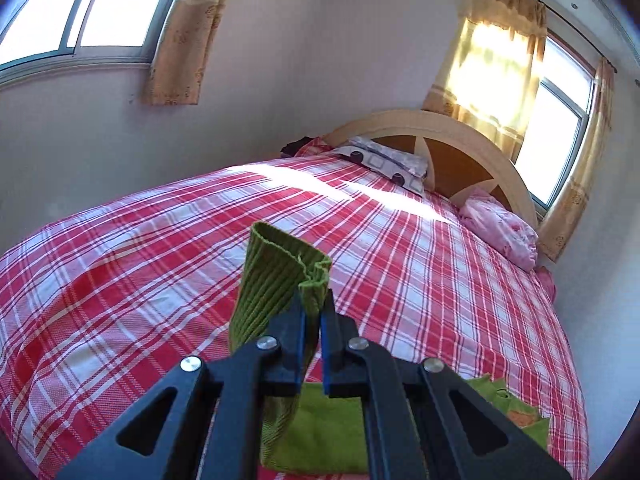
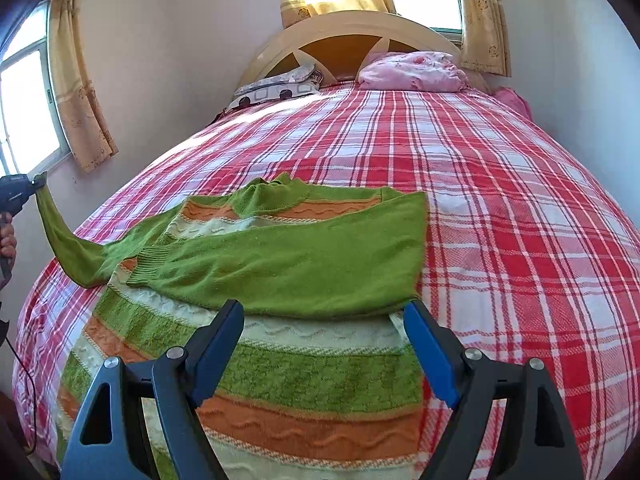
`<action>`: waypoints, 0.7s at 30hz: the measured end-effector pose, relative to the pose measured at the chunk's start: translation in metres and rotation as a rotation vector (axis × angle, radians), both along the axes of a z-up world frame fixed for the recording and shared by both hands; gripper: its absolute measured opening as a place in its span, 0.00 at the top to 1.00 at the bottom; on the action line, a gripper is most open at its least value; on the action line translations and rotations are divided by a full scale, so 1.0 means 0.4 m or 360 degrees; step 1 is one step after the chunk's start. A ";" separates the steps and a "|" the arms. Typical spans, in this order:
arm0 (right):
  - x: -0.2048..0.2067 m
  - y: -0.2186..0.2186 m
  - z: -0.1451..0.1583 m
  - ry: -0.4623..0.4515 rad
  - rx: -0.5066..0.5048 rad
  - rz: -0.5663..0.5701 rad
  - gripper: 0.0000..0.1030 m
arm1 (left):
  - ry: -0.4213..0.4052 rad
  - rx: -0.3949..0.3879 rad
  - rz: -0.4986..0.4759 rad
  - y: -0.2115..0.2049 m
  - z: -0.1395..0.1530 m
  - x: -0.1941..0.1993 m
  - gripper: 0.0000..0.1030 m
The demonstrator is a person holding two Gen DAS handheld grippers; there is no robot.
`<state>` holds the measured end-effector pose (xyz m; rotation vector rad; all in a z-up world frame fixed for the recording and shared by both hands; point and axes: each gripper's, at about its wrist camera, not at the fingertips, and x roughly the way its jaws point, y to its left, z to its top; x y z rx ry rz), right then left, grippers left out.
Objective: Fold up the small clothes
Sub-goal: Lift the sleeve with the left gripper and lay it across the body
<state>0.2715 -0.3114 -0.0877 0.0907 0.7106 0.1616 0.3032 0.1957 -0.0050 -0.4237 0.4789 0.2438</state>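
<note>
A small knitted sweater point(image 2: 280, 364), green with orange and cream stripes, lies flat on the red plaid bed point(image 2: 500, 200). One green sleeve point(image 2: 304, 264) is folded across its chest. The other green sleeve point(image 1: 272, 280) is lifted off the bed, its ribbed cuff pinched in my left gripper point(image 1: 314, 308), which is shut on it. In the right wrist view the left gripper point(image 2: 38, 180) holds that sleeve point(image 2: 64, 248) up at the far left, beside a person's hand point(image 2: 7, 240). My right gripper point(image 2: 324, 316) hovers open above the sweater's lower half, with nothing between its fingers.
A patterned grey pillow point(image 2: 276, 88) and a pink pillow point(image 2: 412, 72) lie at the curved wooden headboard point(image 2: 340, 28). Windows with yellow curtains point(image 2: 80, 92) are on the walls. A wall runs along the bed's left side. A black cable point(image 2: 24, 376) hangs at the left edge.
</note>
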 end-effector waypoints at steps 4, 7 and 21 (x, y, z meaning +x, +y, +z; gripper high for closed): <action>-0.048 -0.054 -0.004 -0.0015 -0.0026 -0.0042 0.20 | -0.0037 0.0009 -0.0070 -0.056 0.035 0.016 0.94; -0.080 -0.097 -0.011 -0.0024 -0.0023 -0.0085 0.20 | -0.0069 0.0011 -0.0119 -0.100 0.062 0.029 0.94; -0.142 -0.163 -0.068 -0.0013 0.0002 -0.0138 0.20 | -0.0120 0.0036 -0.0312 -0.311 0.140 0.089 0.94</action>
